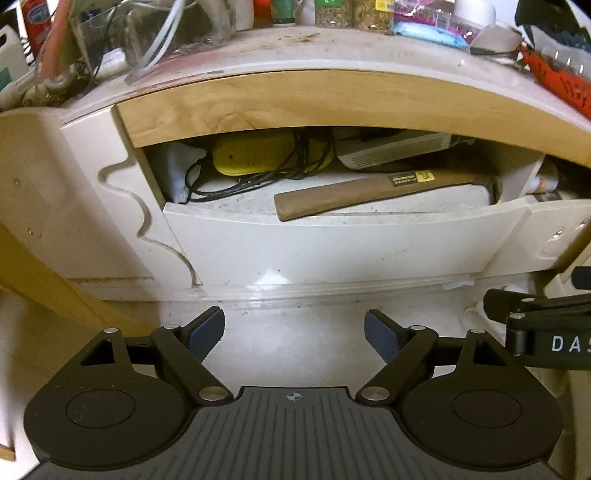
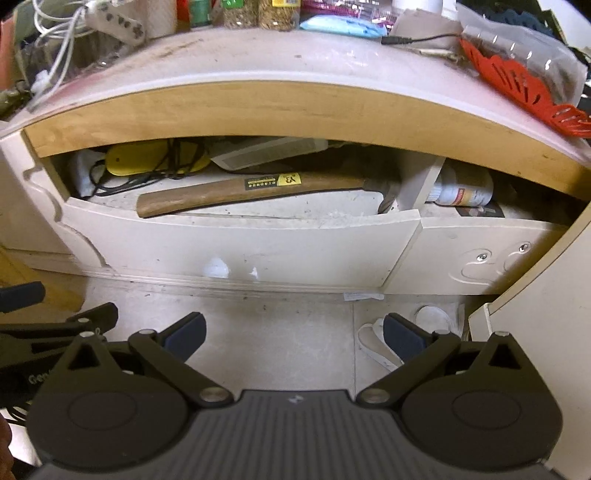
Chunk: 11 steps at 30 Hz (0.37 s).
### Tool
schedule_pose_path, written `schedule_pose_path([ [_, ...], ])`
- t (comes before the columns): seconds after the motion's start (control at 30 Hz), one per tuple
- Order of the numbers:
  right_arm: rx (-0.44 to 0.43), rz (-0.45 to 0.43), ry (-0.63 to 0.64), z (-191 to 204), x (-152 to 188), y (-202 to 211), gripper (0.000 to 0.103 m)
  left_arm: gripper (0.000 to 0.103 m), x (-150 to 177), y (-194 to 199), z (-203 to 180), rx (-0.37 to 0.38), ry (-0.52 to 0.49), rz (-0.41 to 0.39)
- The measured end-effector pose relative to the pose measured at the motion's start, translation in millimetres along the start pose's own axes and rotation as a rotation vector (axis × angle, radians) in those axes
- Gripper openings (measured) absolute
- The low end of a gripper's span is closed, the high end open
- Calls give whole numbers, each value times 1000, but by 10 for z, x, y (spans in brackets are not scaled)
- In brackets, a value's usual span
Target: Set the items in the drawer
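A white drawer (image 1: 332, 243) (image 2: 240, 251) stands partly open under a wood-edged counter. Inside it lie a wooden-handled hammer (image 1: 369, 194) (image 2: 251, 192), a yellow device (image 1: 266, 153) (image 2: 147, 158) with black cord, and a white box (image 1: 391, 149) (image 2: 266, 151). My left gripper (image 1: 294, 334) is open and empty, held back from the drawer front above the floor. My right gripper (image 2: 294, 334) is open and empty too, beside the left one. The right gripper's body (image 1: 546, 332) shows at the right edge of the left wrist view.
The countertop (image 2: 258, 59) holds clutter: cables (image 2: 59, 40), jars (image 2: 258, 11), a blue packet (image 2: 340, 26), a red slotted piece (image 2: 517, 85). A second drawer (image 2: 480, 254) to the right holds a white bottle (image 2: 465, 190). White cloth (image 2: 373, 343) lies on the tiled floor.
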State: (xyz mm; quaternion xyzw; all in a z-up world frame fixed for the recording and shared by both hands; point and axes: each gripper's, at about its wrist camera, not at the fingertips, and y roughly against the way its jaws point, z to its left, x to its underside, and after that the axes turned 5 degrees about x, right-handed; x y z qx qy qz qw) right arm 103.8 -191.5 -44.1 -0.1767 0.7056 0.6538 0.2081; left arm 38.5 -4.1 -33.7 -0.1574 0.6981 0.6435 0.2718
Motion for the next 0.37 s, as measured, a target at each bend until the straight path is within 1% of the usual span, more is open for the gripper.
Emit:
schedule_pose_path([
  [0.13, 2, -28, 9, -15, 32, 140, 102, 84, 28, 106, 21, 14, 15, 0],
  [0.27, -4, -42, 6, -47, 38, 233, 103, 86, 58, 212, 32, 24, 3, -20],
  [0.33, -8, -46, -1, -63, 25, 263, 103, 91, 74, 258, 26, 26, -4, -37],
  [0.37, -11, -46, -5, -76, 25, 274, 102, 91, 81, 275, 24, 26, -7, -44],
])
